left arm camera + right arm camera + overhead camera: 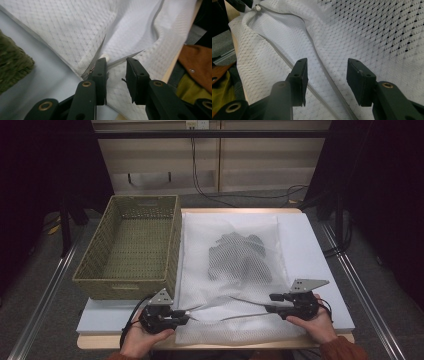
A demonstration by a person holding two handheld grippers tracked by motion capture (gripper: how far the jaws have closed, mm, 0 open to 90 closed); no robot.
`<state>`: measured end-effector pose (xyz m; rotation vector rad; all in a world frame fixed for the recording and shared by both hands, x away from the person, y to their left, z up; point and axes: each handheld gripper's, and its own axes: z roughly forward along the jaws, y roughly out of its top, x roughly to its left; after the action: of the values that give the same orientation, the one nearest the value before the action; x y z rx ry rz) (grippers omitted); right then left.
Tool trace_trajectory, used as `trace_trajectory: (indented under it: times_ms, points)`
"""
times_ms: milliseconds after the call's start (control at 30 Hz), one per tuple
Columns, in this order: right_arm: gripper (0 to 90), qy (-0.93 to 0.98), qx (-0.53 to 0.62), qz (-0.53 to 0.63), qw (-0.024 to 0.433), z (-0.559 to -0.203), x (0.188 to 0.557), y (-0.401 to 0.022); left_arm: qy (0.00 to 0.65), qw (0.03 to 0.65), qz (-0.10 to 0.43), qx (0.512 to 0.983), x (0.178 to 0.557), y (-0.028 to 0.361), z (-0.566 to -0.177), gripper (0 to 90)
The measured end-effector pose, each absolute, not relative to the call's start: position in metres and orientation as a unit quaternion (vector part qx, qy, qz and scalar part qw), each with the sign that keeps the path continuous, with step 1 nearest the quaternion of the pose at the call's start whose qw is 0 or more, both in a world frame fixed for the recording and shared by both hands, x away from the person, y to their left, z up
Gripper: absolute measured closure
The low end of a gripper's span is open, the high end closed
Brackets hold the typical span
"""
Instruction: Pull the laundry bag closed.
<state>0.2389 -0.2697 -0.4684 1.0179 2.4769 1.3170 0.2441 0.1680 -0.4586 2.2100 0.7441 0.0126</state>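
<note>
A white mesh laundry bag (pixel 200 240) lies flat on the table with a dark garment (pixel 240 257) inside it. Its zipper opening (pixel 235 307) gapes along the near edge, between the two grippers. My left gripper (pixel 186 315) sits at the opening's left end; in the left gripper view its jaws (pixel 116 61) stand apart, the white zipper pull (pixel 105 57) just off the left fingertip, not pinched. My right gripper (pixel 272 303) is at the opening's right end. Its jaws (pixel 328 62) are spread over the mesh, and the zipper seam (pixel 322 85) runs between them untouched.
An empty green woven basket (pixel 125 285) stands to the left of the bag, on the white table board (pixel 305 240). The table's near wooden edge (pixel 210 346) runs just behind both hands. Cables lie on the floor beyond the table.
</note>
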Motion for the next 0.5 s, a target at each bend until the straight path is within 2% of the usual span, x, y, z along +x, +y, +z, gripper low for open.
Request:
trace_trajectory:
  times_ms: [133, 267, 500]
  points:
    - [54.0, 0.827, 0.339, 0.442, 0.073, -0.468, 0.239, -0.270, 0.312, 0.382, 0.013, 0.870, 0.242, 0.185, -0.462, 75.2]
    - [55.2, 0.828, 0.330, 0.448, 0.070, -0.466, 0.241, -0.265, 0.320, 0.365, 0.013, 0.874, 0.246, 0.182, -0.467, 64.6]
    - [58.2, 0.835, 0.296, 0.462, 0.046, -0.461, 0.250, -0.241, 0.304, 0.359, 0.009, 0.882, 0.244, 0.172, -0.470, 59.6]
